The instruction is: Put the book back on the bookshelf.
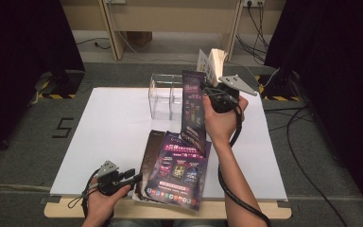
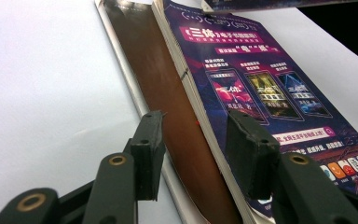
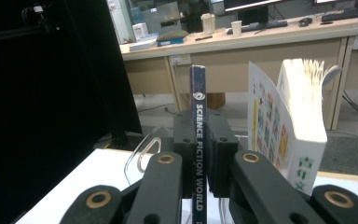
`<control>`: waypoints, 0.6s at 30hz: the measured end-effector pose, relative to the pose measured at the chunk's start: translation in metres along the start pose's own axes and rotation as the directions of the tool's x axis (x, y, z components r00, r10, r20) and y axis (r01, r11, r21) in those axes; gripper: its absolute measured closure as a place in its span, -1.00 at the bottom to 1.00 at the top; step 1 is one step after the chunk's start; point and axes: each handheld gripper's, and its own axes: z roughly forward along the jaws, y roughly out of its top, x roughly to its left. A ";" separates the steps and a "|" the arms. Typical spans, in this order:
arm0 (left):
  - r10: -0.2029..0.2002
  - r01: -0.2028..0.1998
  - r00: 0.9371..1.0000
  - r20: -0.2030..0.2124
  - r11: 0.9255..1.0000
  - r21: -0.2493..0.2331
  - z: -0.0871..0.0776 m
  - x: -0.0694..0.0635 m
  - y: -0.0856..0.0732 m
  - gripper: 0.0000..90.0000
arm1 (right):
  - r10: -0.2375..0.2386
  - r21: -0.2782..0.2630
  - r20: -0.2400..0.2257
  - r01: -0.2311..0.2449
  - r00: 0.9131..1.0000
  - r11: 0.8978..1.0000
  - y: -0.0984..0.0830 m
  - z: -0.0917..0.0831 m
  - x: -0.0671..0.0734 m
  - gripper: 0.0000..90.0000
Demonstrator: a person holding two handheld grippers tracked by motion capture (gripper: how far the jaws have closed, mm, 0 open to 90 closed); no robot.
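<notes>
In the high view, the right claw point(image 1: 207, 90) holds a magazine point(image 1: 193, 111) upright above the white desk point(image 1: 113, 132), its long axis near vertical, just beside the clear acrylic holder point(image 1: 165, 97) that lies to its left and slightly behind. The left claw point(image 1: 134, 177) rests low at the near edge, next to the stack of magazines point(image 1: 177, 170). Grey carpet and dark curtains surround the desk.

In the left gripper view, the left claw point(image 2: 193, 154) stands open, holding nothing, its jaws straddling the stack's spine edge.

In the right gripper view, the right claw point(image 3: 200, 154) is clamped tight on the magazine's spine point(image 3: 198, 121), with a standing book point(image 3: 303, 116) to its right and office desks beyond.
</notes>
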 end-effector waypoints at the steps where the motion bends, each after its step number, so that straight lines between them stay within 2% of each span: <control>1: 0.000 0.000 1.000 0.000 1.000 0.000 0.000 0.000 0.000 0.25 | 0.000 -0.001 0.003 0.000 1.000 1.000 0.001 0.001 0.000 0.89; 8: -0.002 0.002 1.000 -0.001 1.000 0.001 0.001 0.001 -0.001 0.25 | -0.015 -0.011 0.020 0.015 1.000 1.000 0.007 0.010 0.000 0.89; 18: -0.003 0.003 1.000 0.000 1.000 0.005 0.002 0.000 -0.002 0.26 | -0.004 -0.032 0.027 0.004 1.000 0.999 0.014 0.019 -0.002 0.89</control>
